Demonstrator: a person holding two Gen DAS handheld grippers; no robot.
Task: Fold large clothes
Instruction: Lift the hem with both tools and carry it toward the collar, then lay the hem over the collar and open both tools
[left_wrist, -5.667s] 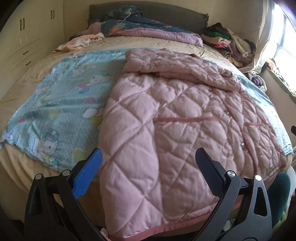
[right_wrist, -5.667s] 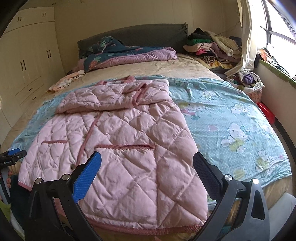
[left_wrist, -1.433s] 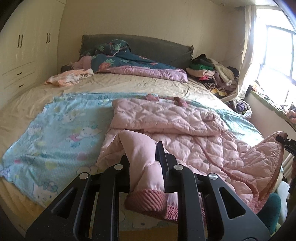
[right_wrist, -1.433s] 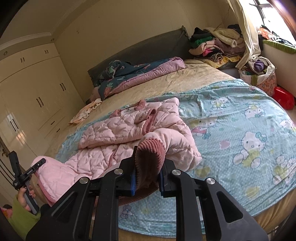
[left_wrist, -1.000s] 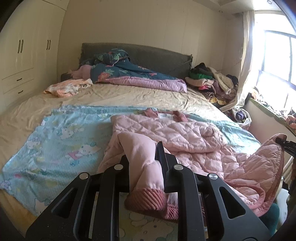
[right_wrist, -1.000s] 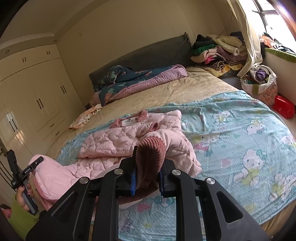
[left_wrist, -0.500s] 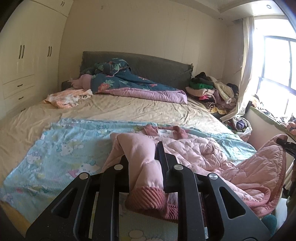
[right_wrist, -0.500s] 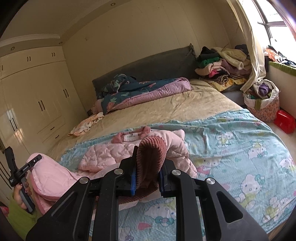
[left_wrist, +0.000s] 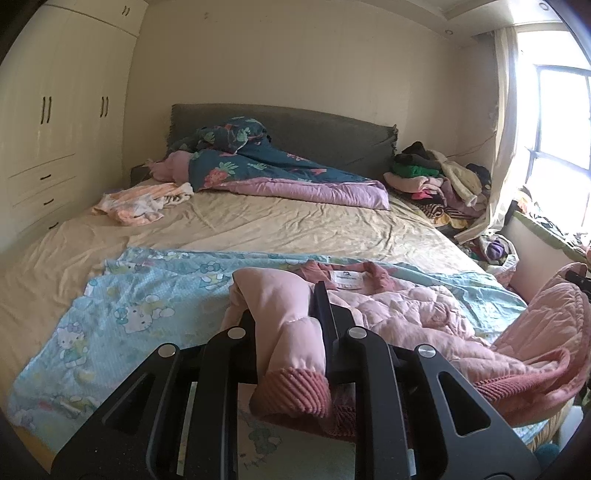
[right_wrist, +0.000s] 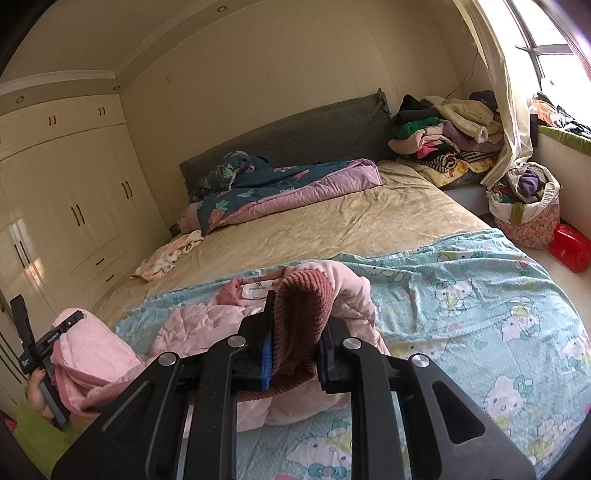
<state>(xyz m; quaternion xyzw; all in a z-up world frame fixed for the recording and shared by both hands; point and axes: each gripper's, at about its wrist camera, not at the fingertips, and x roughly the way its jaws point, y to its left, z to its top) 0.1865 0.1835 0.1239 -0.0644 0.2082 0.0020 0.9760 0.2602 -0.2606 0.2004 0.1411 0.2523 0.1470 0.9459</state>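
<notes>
A pink quilted jacket (left_wrist: 417, 310) lies bunched on a blue cartoon-print sheet (left_wrist: 147, 306) on the bed, its collar and white label (left_wrist: 345, 279) at the far side. My left gripper (left_wrist: 286, 306) is shut on one lower corner, and the ribbed hem hangs below the jaws. My right gripper (right_wrist: 297, 317) is shut on the other ribbed hem corner of the jacket (right_wrist: 192, 325). Both corners are lifted above the sheet (right_wrist: 480, 295), close to the collar. The left gripper (right_wrist: 70, 321) also shows at the right wrist view's left edge, with a hand (right_wrist: 37, 398) on its handle.
A dark floral duvet (left_wrist: 258, 166) lies by the grey headboard, and a small peach garment (left_wrist: 140, 199) is at the bed's left. A heap of clothes (left_wrist: 436, 177) sits at the far right corner. A cream wardrobe (left_wrist: 55, 129) lines the left wall. A fabric basket (right_wrist: 524, 210) and a red box (right_wrist: 569, 247) stand under the window.
Both grippers have risen and moved toward the headboard with the hem corners. The jacket's lower half has been pulled up off the sheet and bunches near the collar.
</notes>
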